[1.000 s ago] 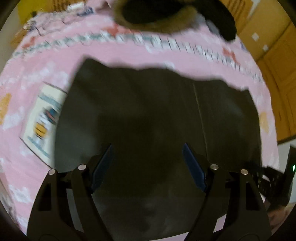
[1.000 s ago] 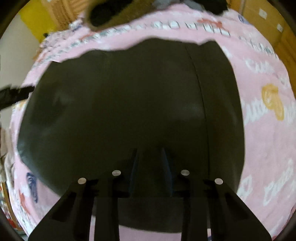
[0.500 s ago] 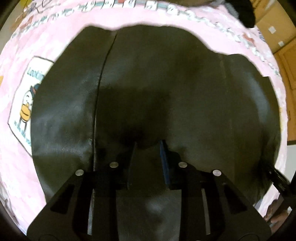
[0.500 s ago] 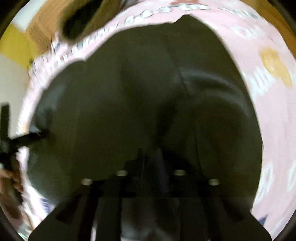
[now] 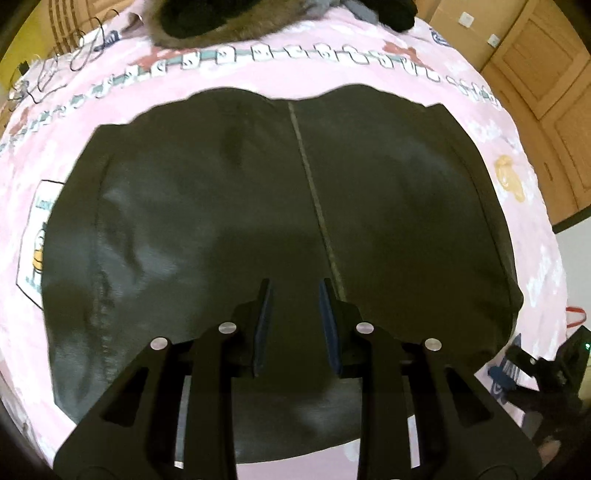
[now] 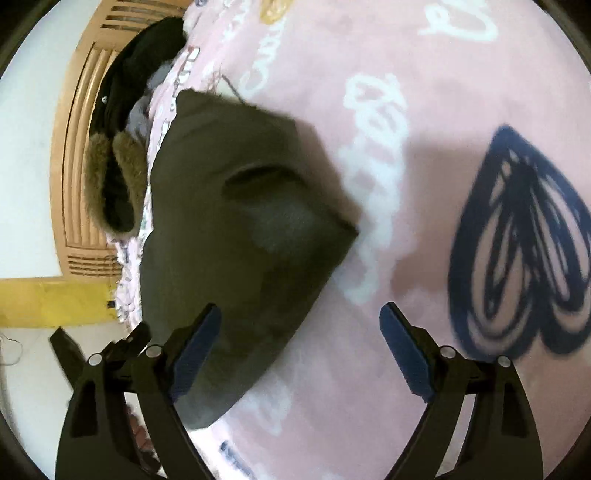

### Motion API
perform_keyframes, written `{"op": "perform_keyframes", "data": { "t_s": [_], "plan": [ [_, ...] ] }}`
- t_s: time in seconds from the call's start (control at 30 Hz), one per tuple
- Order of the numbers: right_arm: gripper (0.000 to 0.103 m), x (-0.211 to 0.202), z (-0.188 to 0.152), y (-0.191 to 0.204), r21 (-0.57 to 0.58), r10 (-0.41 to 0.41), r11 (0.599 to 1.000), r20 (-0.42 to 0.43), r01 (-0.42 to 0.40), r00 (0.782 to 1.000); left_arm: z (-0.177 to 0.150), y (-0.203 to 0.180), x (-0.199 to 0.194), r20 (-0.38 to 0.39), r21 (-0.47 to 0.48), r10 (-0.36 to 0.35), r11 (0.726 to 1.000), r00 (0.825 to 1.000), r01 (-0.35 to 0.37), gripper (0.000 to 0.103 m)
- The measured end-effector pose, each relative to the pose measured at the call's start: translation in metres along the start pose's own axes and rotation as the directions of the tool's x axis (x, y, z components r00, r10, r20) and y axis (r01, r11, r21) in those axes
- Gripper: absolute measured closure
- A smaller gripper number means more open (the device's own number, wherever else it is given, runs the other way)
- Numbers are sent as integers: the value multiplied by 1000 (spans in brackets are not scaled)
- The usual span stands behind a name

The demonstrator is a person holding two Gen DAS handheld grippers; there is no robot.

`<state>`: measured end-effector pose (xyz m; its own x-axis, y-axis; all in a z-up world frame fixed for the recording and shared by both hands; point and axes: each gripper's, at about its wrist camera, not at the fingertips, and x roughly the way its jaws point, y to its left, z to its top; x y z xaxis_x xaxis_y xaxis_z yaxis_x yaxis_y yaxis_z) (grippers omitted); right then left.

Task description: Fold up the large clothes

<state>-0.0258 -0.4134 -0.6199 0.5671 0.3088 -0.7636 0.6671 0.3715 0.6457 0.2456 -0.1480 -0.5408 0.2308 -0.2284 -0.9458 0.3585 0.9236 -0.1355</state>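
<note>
Our left gripper [image 5: 295,291] pinned the black leather garment [image 5: 258,206] on the pink blanket [image 5: 295,72], jaws narrowed on a pinch; our right gripper [image 6: 299,317], jaws just spreading wide, held nothing.

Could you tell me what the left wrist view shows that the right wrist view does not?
Only the left wrist view shows the dark garment spread nearly whole, with its pale centre seam, a cartoon patch on the blanket, and the left gripper narrowed over the fabric. Only the right wrist view shows the navy heart print and the right gripper wide open, nothing between its pads. Both show the garment, the pink blanket and the fur-trimmed clothing beyond.
</note>
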Motion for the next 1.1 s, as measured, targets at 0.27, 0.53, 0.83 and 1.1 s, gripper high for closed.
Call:
{"op": "perform_keyframes", "data": {
  "t_s": [0.27, 0.53, 0.83, 1.1],
  "plan": [
    [9, 30, 22, 7, 67, 150, 986, 56, -154, 987, 4, 9, 20, -40, -40, 40, 998, 998, -42, 78],
    [7, 48, 43, 4, 131, 110, 983, 132, -127, 985, 0, 42, 32, -117, -124, 110, 984, 987, -125, 103],
    [11, 46, 38, 14, 84, 152, 983, 114, -162, 982, -4, 52, 58, -156, -143, 108, 981, 982, -130, 103],
    [71, 37, 39, 34, -61, 119, 991, 55, -116, 991, -3, 48, 77, -153, -190, 26, 980, 988, -55, 103]
  ]
}}
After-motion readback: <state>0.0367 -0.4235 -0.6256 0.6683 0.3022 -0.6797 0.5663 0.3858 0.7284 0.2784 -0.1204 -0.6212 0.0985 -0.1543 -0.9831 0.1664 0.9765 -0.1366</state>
